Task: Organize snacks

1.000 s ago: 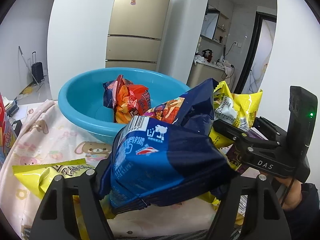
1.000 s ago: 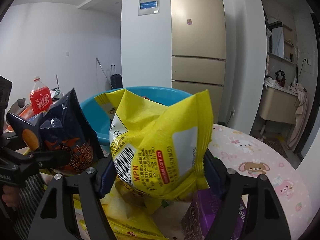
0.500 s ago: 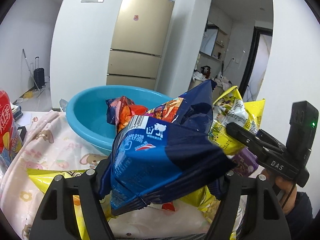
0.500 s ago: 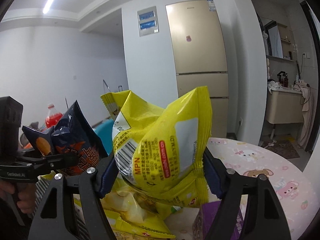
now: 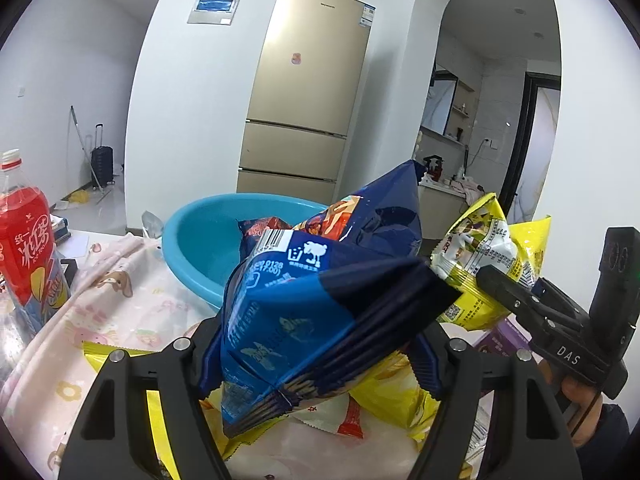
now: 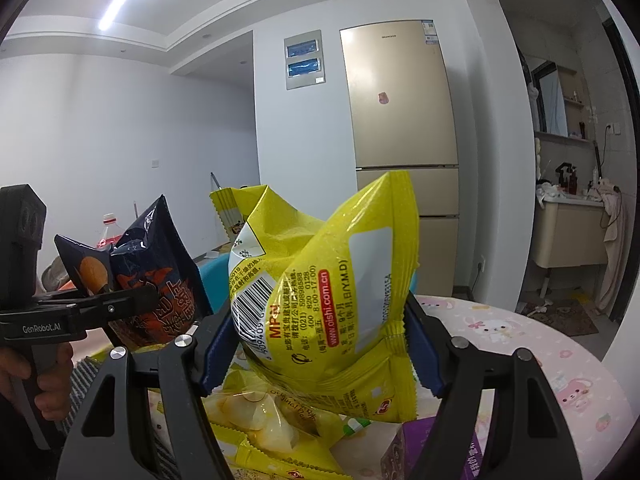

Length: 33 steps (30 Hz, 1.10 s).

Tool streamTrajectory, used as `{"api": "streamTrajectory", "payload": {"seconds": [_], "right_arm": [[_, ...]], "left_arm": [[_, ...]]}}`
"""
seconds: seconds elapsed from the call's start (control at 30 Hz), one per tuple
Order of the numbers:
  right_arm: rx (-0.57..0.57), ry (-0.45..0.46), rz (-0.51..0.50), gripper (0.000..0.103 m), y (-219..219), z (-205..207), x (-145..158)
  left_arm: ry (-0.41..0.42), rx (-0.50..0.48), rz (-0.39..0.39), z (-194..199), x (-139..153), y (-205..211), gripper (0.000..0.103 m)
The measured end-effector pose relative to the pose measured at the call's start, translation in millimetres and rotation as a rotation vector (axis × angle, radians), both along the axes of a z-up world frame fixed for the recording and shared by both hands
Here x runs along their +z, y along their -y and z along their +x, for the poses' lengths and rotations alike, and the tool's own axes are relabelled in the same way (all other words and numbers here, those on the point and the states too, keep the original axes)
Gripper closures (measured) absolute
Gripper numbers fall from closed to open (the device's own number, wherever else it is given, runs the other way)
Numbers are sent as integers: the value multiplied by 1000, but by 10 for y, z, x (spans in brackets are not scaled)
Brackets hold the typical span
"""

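- The left gripper clamps a dark blue snack bag between its jaws, low in the centre of the left wrist view; the bag is squeezed and creased where the pads press it.
- The right gripper grips a yellow snack bag in the middle of the right wrist view. Its jaws are closing on the bag, whose sides bulge out above the pads.
- In the left wrist view the right gripper appears at the right edge, with the yellow bag sticking up and to the left from it, just beside the blue bag.
- In the right wrist view the left gripper sits at the left edge with the blue bag standing up from it, and a hand wraps its handle below.
- A blue basin stands behind the blue bag, left of centre in the left wrist view, with a reddish packet showing inside it.
- More yellow packets lie under the held yellow bag, at the bottom of the right wrist view, and a purple box shows at the lower right.
- A pink cartoon tablecloth covers the table.
- A red drink bottle stands at the left edge of the left wrist view.
- A gold fridge stands against the far wall, upper centre.
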State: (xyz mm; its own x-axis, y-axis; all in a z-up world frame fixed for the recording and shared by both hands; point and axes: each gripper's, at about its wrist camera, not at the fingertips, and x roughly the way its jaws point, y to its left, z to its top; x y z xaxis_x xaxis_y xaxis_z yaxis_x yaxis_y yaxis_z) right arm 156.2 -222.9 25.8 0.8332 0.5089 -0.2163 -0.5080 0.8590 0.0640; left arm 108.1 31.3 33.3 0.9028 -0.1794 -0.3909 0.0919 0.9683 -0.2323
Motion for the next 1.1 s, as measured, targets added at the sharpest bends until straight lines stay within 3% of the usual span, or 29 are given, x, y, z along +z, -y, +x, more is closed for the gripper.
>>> {"api": "streamTrajectory", "payload": {"seconds": [0.37, 0.5, 0.77, 1.1], "right_arm": [[-42, 71, -12, 30, -36, -121, -26], [-37, 83, 3, 30, -34, -185, 1], [-78, 101, 4, 30, 8, -224, 22], [-107, 191, 17, 29, 91, -391, 214]], "left_arm": [[57, 97, 36, -97, 33, 33, 27], [100, 153, 110, -159, 40, 94, 27], [121, 154, 88, -220, 110, 62, 27], [151, 154, 169, -293, 334, 201, 27]]}}
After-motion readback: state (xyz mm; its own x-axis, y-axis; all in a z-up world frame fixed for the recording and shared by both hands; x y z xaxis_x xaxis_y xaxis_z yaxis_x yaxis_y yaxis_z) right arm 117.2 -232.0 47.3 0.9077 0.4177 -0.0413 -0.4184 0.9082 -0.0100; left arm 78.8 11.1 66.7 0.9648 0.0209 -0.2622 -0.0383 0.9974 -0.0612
